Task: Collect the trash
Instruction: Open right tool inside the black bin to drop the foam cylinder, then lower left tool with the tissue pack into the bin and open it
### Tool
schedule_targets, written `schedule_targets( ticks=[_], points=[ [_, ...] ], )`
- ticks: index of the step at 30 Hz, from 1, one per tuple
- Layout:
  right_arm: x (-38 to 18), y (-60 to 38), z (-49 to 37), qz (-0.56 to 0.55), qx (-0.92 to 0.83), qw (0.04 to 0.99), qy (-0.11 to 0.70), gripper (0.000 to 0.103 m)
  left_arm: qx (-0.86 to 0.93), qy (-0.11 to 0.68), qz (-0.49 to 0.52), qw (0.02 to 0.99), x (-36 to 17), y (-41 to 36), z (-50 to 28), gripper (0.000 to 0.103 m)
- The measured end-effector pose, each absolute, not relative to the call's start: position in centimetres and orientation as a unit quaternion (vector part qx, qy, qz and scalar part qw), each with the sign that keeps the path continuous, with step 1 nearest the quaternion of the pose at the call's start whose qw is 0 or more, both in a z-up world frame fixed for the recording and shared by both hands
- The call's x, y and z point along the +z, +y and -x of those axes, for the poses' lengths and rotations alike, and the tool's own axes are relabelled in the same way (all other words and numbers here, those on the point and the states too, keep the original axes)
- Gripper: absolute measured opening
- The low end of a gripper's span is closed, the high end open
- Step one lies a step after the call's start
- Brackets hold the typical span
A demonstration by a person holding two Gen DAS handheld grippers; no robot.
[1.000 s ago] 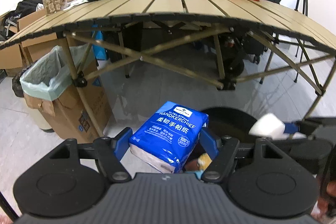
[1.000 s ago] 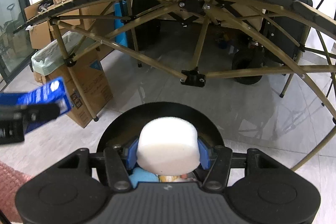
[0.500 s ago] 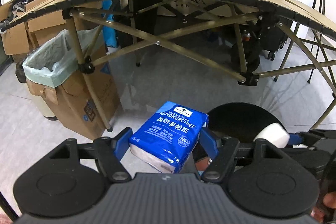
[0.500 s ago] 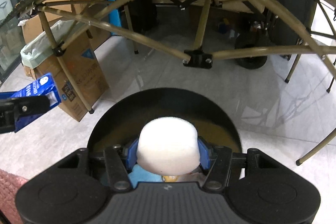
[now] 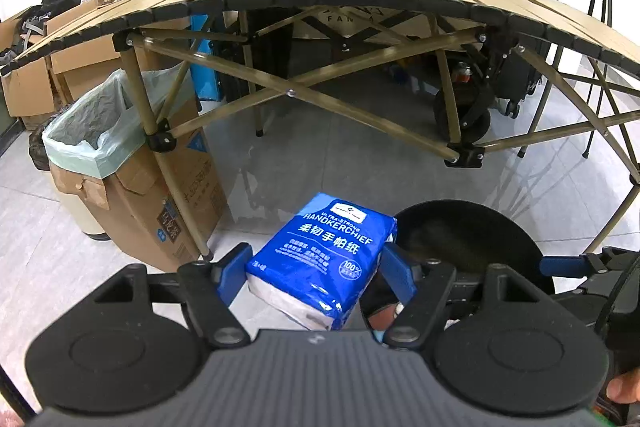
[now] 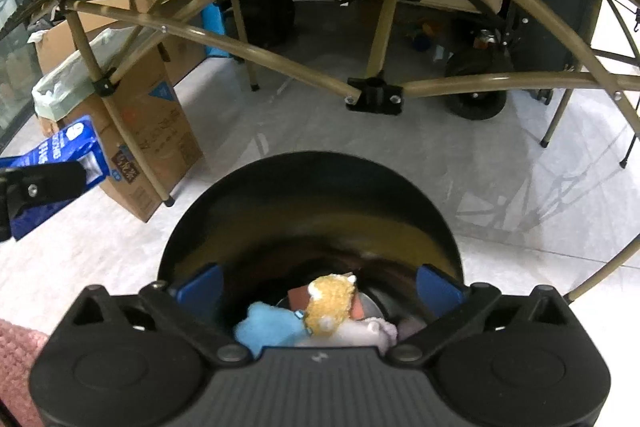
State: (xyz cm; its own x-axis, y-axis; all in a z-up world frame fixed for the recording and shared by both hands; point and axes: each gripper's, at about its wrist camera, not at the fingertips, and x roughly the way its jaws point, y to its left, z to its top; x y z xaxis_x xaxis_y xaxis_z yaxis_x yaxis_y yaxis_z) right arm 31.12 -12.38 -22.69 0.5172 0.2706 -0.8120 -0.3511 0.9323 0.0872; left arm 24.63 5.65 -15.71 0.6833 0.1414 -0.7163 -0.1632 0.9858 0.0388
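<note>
Blue pads on my left gripper [image 5: 316, 269] are clamped on the tissue pack [image 5: 324, 259], one pad pressing each side, holding it up over the grey floor just beside the black bin [image 5: 472, 239]. My right gripper [image 6: 320, 285] has just sprung its jaws wide and now grips nothing; it hangs over the bin's mouth. Down inside the bin lie a blue scrap [image 6: 266, 325], a yellow fuzzy piece [image 6: 330, 303] and something white [image 6: 366, 333].
</note>
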Motion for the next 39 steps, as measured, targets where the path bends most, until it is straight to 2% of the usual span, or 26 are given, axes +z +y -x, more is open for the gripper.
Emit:
schedule_targets(
  ticks=[23,39],
  points=[
    [-21.9,-13.1,-31.0,0.054,0.166,0.870,0.461,0.103,0.082,0.388,0.010,0.918,-15.8,5.3,-24.8,0.071],
    [-19.4,-17.9,-29.5,0.045,0.103,0.888,0.446,0.103,0.056,0.393,0.006,0.918,-16.4,2.0,-26.6,0.071]
  ],
)
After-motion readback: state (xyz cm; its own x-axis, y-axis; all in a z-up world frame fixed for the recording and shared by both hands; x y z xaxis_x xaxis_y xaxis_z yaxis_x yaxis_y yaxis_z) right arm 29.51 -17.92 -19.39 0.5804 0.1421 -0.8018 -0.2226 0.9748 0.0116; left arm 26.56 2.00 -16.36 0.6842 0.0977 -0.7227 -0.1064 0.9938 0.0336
